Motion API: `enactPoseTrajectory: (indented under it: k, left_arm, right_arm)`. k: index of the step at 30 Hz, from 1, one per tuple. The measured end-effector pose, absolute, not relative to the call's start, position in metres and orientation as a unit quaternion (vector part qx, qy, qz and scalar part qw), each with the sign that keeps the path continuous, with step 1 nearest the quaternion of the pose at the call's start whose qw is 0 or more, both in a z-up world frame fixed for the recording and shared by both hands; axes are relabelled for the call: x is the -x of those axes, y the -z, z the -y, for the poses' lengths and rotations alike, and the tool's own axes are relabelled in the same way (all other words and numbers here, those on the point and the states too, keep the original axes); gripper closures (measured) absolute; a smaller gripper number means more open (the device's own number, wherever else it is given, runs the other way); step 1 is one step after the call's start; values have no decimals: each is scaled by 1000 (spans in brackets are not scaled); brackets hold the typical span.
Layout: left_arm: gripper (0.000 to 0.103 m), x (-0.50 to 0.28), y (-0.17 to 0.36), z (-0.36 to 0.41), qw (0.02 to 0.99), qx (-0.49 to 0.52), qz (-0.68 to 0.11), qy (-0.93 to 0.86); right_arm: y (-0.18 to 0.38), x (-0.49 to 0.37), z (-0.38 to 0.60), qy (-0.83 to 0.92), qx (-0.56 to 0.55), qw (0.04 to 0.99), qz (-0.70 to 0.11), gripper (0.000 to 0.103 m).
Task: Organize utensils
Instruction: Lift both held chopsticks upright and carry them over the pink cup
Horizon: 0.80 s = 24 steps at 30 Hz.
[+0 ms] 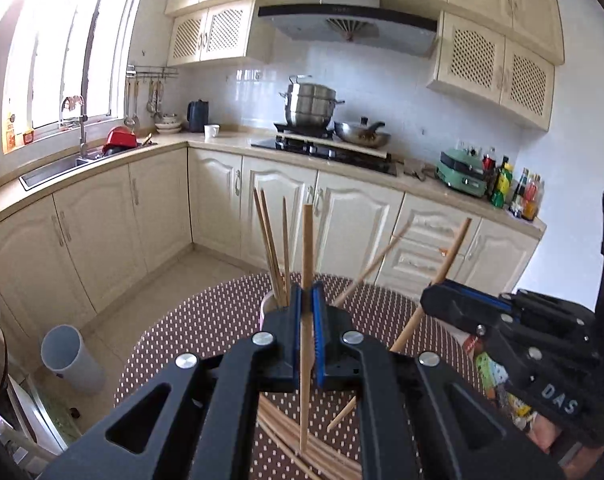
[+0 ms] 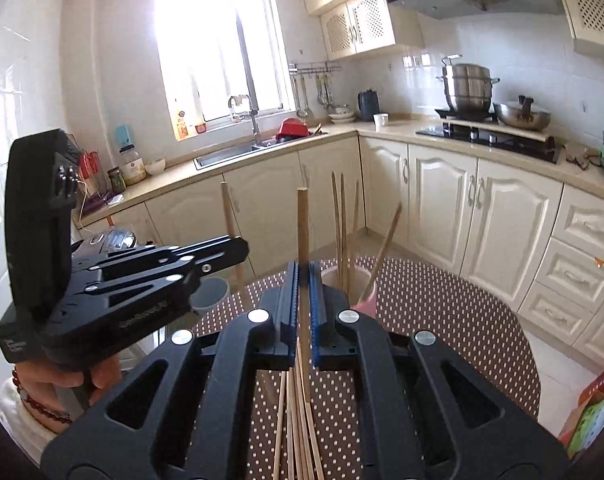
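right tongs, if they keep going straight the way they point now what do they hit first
Most likely the pink cup of chopsticks on the dotted table, just ahead and slightly right of the right tongs, which are shut on a chopstick. Depth is unclear, so they might pass just left of it.

Both tools are made of black plastic. The left gripper (image 1: 306, 320) has two flat fingers (image 1: 292, 320) with bumpy blue pads inside, and round silver screws sit on its arms. The right gripper (image 2: 303, 300) looks the same, with blue ridged pads and shiny screws. White letters "DAS" show on its side in the left view. The person's left hand (image 2: 84, 380) wears a bracelet (image 2: 42, 402) of dark red beads.
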<state>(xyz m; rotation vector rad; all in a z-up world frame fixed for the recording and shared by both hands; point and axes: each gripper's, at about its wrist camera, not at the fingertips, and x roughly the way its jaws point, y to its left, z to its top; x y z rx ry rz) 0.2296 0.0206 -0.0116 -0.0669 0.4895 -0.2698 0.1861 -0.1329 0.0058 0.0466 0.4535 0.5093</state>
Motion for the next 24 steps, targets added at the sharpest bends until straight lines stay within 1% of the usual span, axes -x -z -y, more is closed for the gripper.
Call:
enactPoseTrajectory:
  k: [6, 14, 20, 24]
  left_arm:
    - [97, -248, -15, -22, 971, 52, -201, 122]
    - [97, -270, -42, -16, 983, 59, -138, 109]
    - [97, -282, -34, -8, 988, 51, -101, 105]
    - [97, -290, -13, -4, 988, 50, -104, 104]
  right_arm:
    - [-30, -198, 127, -244, -18, 950, -193, 98]
    - [-49, -217, 130, -212, -33, 968, -131, 98]
    - [-41, -232, 130, -188, -37, 975, -108, 98]
    - [-28, -241, 128, -186, -35, 975, -117, 98]
